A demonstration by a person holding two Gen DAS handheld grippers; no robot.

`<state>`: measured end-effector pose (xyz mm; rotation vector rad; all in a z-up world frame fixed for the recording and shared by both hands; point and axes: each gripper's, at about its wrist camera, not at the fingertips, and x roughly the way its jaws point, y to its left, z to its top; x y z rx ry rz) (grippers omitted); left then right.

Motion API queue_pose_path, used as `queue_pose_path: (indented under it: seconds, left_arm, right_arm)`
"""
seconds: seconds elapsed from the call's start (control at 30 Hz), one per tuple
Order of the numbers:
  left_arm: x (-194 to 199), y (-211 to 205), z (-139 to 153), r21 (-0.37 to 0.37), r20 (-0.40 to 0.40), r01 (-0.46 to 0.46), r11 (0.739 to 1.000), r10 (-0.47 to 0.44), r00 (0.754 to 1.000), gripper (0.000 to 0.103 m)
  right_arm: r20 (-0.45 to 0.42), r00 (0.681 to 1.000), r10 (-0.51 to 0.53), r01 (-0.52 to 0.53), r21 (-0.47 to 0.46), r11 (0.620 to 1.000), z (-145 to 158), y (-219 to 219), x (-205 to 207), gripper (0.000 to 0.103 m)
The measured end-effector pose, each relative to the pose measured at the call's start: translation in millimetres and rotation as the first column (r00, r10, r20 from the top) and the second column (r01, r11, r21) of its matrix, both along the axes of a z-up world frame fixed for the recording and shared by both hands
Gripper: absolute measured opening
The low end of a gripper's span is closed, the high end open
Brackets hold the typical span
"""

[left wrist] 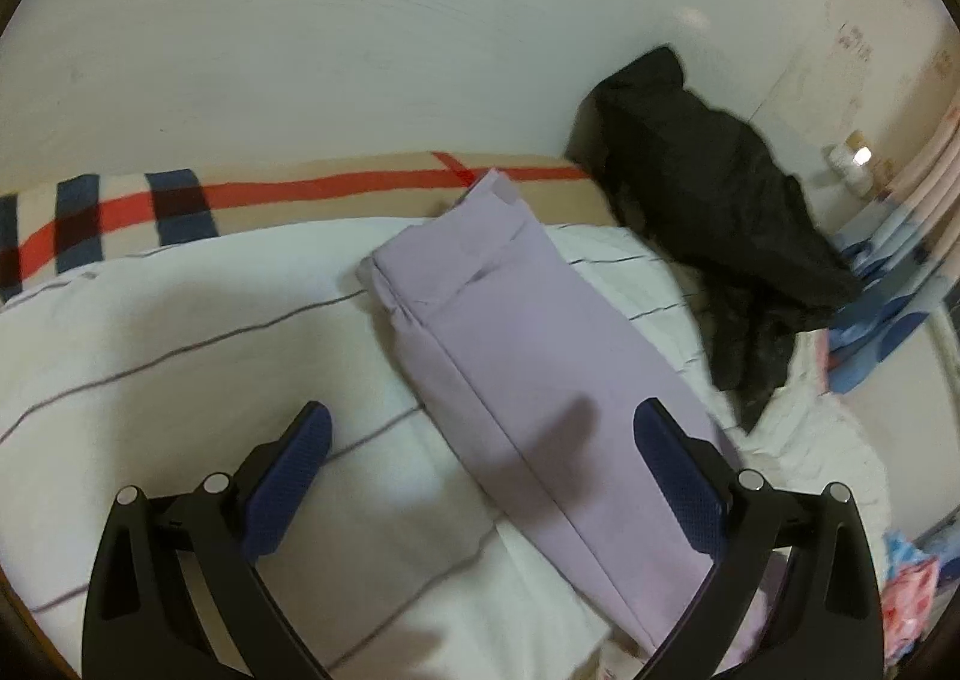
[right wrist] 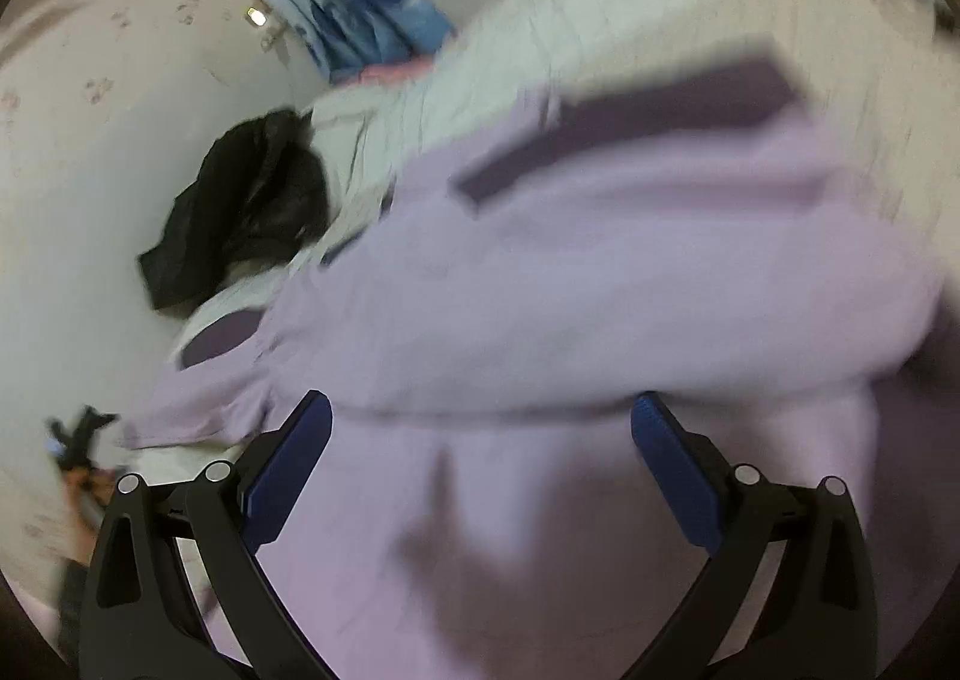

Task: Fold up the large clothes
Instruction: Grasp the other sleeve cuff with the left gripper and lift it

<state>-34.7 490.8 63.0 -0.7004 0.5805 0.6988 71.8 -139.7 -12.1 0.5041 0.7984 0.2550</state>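
The lilac garment (left wrist: 516, 332) lies on the white striped bedding (left wrist: 180, 356) as a long folded strip, running from 12 toward 5 o'clock. The left gripper (left wrist: 480, 440) hangs over it with jaws wide apart and empty; the right gripper (right wrist: 480, 428) is also spread, holding nothing. To fold well, I think each should pinch one end squarely, through all layers. A black garment (left wrist: 720, 212) lies at 2 o'clock.
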Motion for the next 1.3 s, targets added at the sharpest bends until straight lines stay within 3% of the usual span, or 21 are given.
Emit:
queue_pose_path:
  seconds: [0.13,0.17,0.2,0.23,0.27,0.37,0.5,0.63,0.73,0.87,1.07,1.1,1.17,1.2,1.3]
  left_arm:
    - [2.7,11.8,-4.1,-0.026,0.023,-0.058,0.998,0.059,0.998,0.097]
    - [5.6,13.1,-4.0,-0.034,0.032,-0.054,0.998,0.055,0.998,0.091]
    - [7.7,15.1,-3.0,-0.050,0.046,-0.042,0.998,0.044,0.998,0.084]
    - [9.9,17.2,-3.1,-0.076,0.046,-0.028,0.997,0.032,0.998,0.067]
    - [9.5,18.5,-3.2,-0.092,0.040,-0.036,0.995,0.040,0.998,0.057]
    - [10.2,18.3,-2.5,-0.112,0.078,-0.028,0.993,0.037,0.996,0.033]
    - [4.2,12.3,9.8,-0.129,0.165,0.004,0.992,0.018,0.986,0.024]
    - [3.8,-16.5,47.4,-0.087,0.274,0.098,0.991,-0.071,0.959,0.021]
    - [9.8,-45.8,81.4,-0.037,0.330,0.187,0.982,-0.165,0.929,0.020]
    - [19.5,-94.8,129.3,0.044,0.391,0.302,0.952,-0.294,0.872,0.018]
    - [35.8,-184.5,187.6,0.141,0.457,0.476,0.868,-0.484,0.746,0.017]
    - [40.6,-208.5,197.5,0.164,0.464,0.518,0.840,-0.529,0.711,0.017]
    - [47.8,-236.7,205.2,0.184,0.469,0.567,0.803,-0.578,0.668,0.017]
    - [53.5,-261.6,209.5,0.195,0.473,0.609,0.769,-0.618,0.628,0.017]
    - [69.9,-317.7,210.1,0.213,0.460,0.698,0.684,-0.701,0.546,0.017]
  right_arm:
    - [0.116,0.993,-0.035,0.053,-0.159,0.986,19.1,-8.3,14.9,0.097]
    - [0.122,0.991,-0.047,0.069,-0.190,0.979,17.4,-11.5,22.7,0.097]
    - [0.113,0.992,-0.062,0.084,-0.203,0.976,11.6,-16.0,31.0,0.097]
    - [0.098,0.993,-0.071,0.090,-0.203,0.975,5.1,-19.6,36.9,0.097]
    - [0.063,0.994,-0.086,0.097,-0.194,0.976,-5.5,-26.6,43.7,0.097]
    - [-0.102,0.990,-0.101,0.097,-0.045,0.994,-47.6,-54.0,60.8,0.096]
    - [-0.103,0.991,-0.090,0.081,-0.089,0.993,-39.9,-49.7,59.1,0.096]
    - [-0.111,0.990,-0.089,0.077,-0.108,0.991,-36.3,-40.8,57.0,0.096]
    - [-0.119,0.990,-0.080,0.076,-0.042,0.996,-33.1,-45.4,52.4,0.096]
    - [-0.138,0.987,-0.083,0.099,0.114,0.988,-31.7,-56.9,46.5,0.096]
    - [-0.146,0.988,-0.056,0.096,0.282,0.955,-24.5,-67.7,43.6,0.096]
    - [-0.143,0.989,-0.047,0.091,0.321,0.943,-23.1,-69.6,43.0,0.096]
    - [-0.142,0.989,-0.035,0.086,0.376,0.923,-20.4,-72.8,42.6,0.096]
    - [-0.141,0.990,-0.028,0.083,0.405,0.910,-19.6,-75.4,42.7,0.096]
    - [-0.132,0.991,-0.026,0.086,0.475,0.876,-15.8,-85.8,41.7,0.096]
